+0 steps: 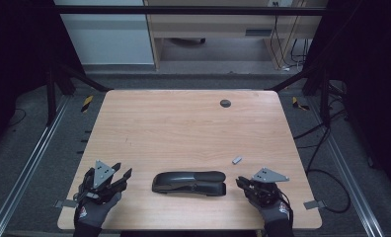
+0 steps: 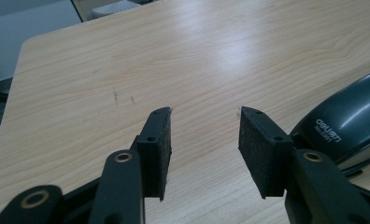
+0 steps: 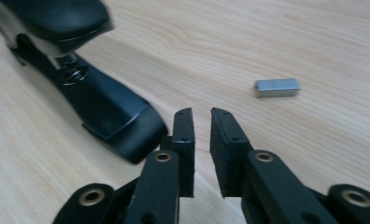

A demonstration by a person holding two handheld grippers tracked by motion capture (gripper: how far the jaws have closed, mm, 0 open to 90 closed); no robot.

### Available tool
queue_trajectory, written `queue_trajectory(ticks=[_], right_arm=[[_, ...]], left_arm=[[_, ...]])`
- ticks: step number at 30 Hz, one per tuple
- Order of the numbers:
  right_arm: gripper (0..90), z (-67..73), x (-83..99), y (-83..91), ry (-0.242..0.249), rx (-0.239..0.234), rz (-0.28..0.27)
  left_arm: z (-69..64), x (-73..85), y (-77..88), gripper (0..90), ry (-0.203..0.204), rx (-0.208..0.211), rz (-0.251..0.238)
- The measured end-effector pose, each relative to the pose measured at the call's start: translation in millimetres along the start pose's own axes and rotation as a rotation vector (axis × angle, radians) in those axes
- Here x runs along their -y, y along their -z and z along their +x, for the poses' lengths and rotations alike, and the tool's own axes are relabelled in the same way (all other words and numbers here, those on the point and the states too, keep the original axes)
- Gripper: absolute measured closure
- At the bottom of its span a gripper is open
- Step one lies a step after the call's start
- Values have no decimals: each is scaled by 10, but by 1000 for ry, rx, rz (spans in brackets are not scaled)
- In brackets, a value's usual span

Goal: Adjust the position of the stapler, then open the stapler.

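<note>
Stapler (image 2: 346,126) is cut off by the right edge in the left gripper view; only its rounded end and part of a printed label are seen. In the right gripper view the stapler (image 3: 80,79) is cropped at the top-left corner, its upper part blurred. In the high view both forearms are cut by the bottom edge. The small grey block (image 1: 237,159) is too small there to be identified. The dark round spot (image 1: 225,103) cannot be identified either.
</note>
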State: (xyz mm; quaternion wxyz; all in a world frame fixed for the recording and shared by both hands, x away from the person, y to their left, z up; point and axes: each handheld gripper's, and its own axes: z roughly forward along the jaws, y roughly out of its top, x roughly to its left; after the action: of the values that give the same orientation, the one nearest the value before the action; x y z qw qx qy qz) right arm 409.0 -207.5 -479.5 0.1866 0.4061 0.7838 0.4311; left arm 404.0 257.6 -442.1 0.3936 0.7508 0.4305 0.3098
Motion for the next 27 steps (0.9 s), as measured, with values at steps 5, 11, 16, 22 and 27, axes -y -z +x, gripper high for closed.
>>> queue_trajectory(ticks=[5, 11, 16, 22, 27], right_arm=[[706, -99, 18, 50, -25, 44, -15], [648, -191, 39, 95, -45, 85, -27], [638, -208, 44, 109, -49, 93, -27], [639, -221, 47, 104, -40, 104, -20], [642, -218, 45, 110, -39, 101, -26]], left_arm=[[-55, -33, 16, 501, -23, 23, -1], [-126, -96, 51, 443, -32, 46, -4], [-178, -138, 69, 406, -48, 71, 3], [-215, -184, 103, 378, -73, 76, 8], [-258, -225, 127, 372, -109, 86, 15]])
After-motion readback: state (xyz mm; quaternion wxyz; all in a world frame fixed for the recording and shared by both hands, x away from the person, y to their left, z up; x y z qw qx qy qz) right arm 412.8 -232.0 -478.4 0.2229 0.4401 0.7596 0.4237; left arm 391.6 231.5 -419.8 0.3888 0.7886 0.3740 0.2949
